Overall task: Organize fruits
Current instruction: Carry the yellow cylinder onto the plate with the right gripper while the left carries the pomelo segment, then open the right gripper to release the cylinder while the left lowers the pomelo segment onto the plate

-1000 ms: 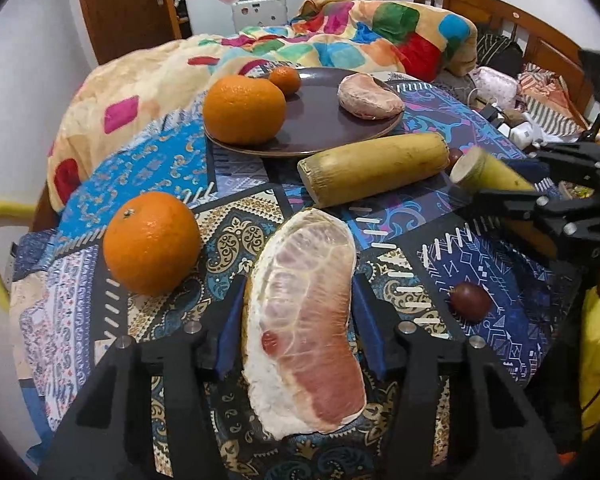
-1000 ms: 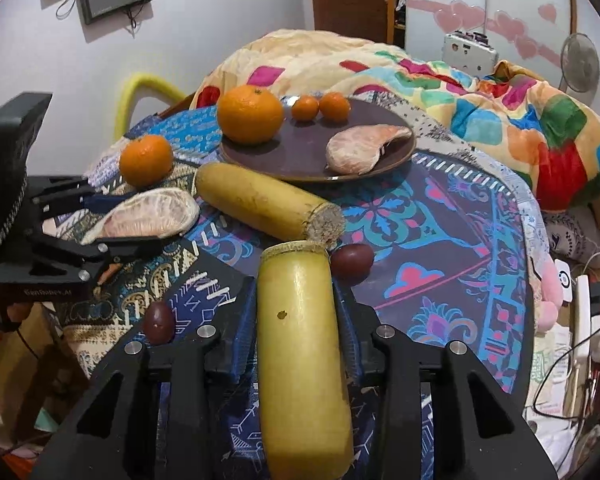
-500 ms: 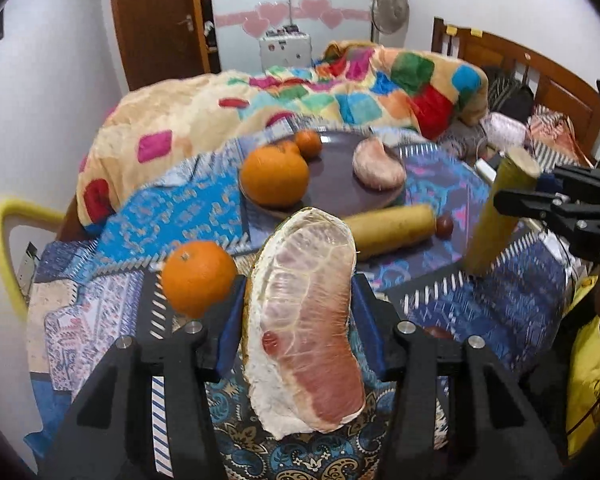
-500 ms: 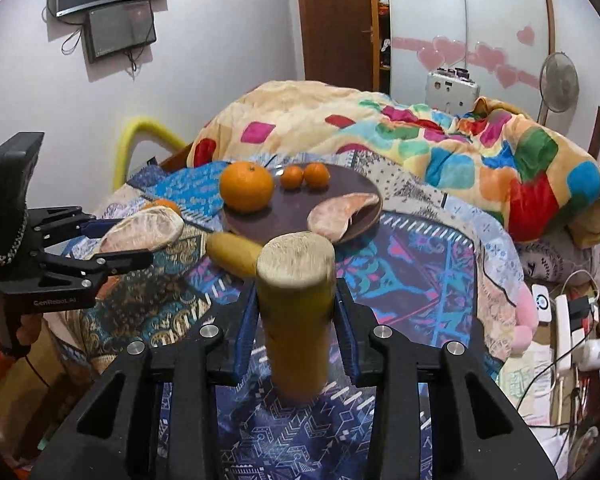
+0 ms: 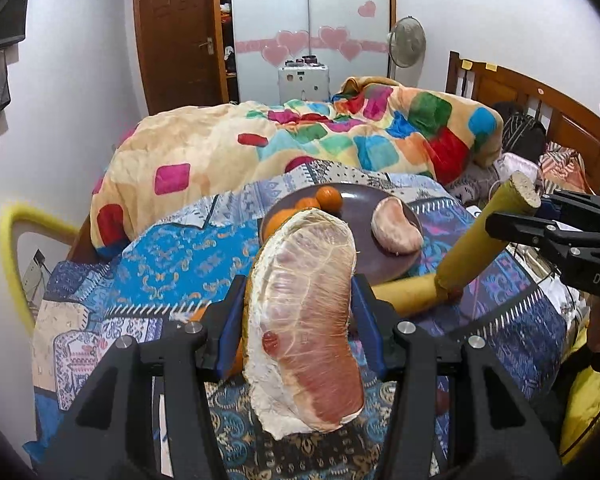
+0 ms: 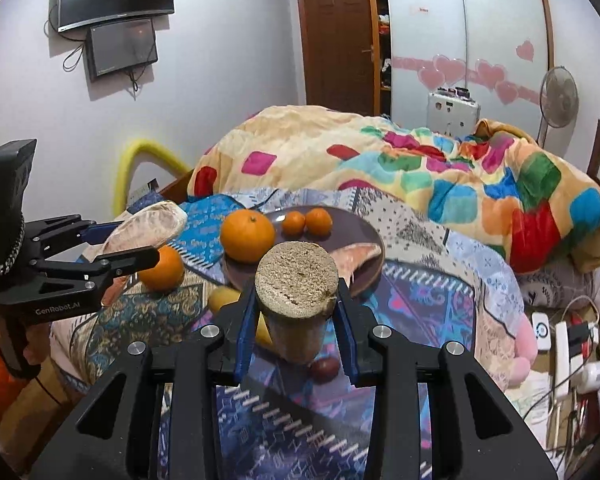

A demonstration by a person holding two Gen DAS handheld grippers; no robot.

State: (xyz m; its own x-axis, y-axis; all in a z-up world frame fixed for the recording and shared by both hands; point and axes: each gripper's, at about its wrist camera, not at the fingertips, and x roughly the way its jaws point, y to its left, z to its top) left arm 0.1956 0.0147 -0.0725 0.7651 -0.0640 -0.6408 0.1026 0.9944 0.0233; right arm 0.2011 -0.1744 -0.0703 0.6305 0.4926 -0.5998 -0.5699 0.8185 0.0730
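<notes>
My left gripper [image 5: 298, 316] is shut on a large peeled pomelo segment [image 5: 306, 320], held high above the table; it also shows in the right wrist view [image 6: 148, 226]. My right gripper [image 6: 296, 316] is shut on a yellow sugarcane piece [image 6: 296, 292], tilted up, also seen in the left wrist view [image 5: 484, 236]. A dark plate [image 6: 364, 240] holds a big orange [image 6: 247, 234], two small oranges [image 6: 306, 221] and a pomelo segment [image 5: 396, 230]. Another orange [image 6: 162, 268], a second cane piece [image 5: 404, 294] and a dark plum [image 6: 324, 368] lie on the cloth.
The table has a patterned blue cloth [image 5: 168, 264]. A colourful blanket [image 6: 420, 164] lies behind the plate. A yellow chair back [image 5: 10, 248] stands at the left. Cables and chargers [image 6: 560, 344] lie at the right, beside the wooden bed frame [image 5: 512, 88].
Both grippers have risen well above the table with their fruit. The sugarcane piece has tilted from lying flat to pointing up, and the plate now looks farther away.
</notes>
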